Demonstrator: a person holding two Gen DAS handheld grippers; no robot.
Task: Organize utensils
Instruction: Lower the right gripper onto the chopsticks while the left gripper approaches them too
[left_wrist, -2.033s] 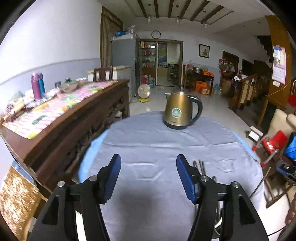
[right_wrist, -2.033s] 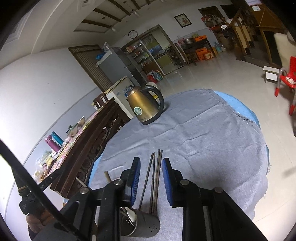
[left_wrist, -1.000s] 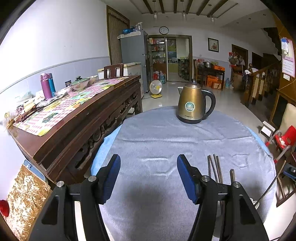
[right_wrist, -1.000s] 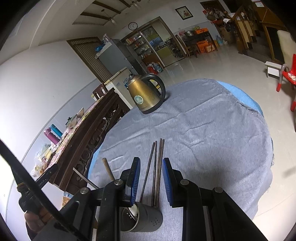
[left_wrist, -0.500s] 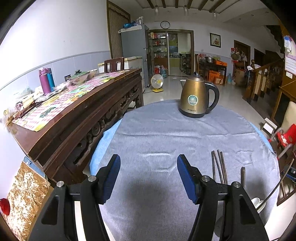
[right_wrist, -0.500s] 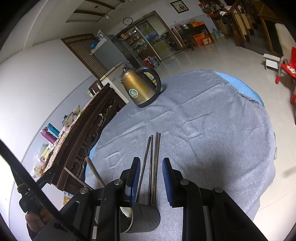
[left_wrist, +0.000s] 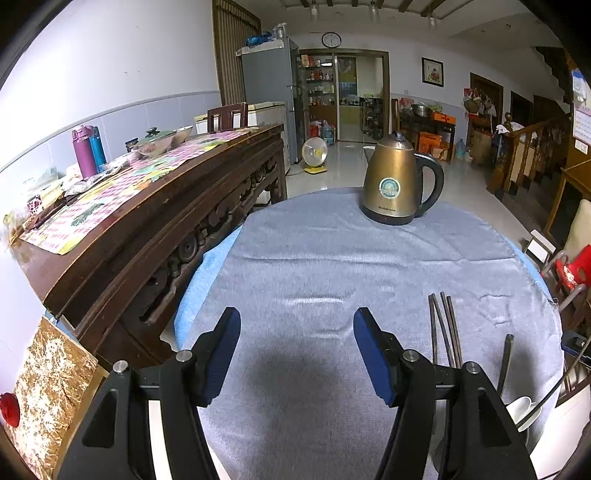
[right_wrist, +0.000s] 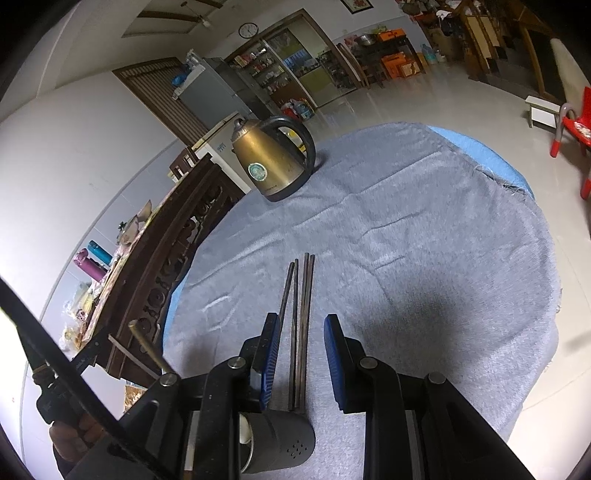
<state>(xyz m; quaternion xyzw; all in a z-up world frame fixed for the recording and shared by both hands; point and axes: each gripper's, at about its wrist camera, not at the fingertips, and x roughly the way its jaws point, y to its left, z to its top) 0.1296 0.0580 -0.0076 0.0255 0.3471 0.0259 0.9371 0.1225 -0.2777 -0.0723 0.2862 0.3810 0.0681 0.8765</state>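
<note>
Round table under a grey cloth, carved wooden sideboard beside it. Nearest, on the cloth: dark perforated utensil holder lying on its side, a white spoon and a stick-like handle poking from its mouth; the chopsticks lie in a bundle just past the holder, pointing towards the brass kettle at the far edge. Right gripper is partly open and empty, fingers straddling the chopsticks' near ends, contact unclear; left gripper is wide open over bare cloth, chopsticks just beyond its right finger.
</note>
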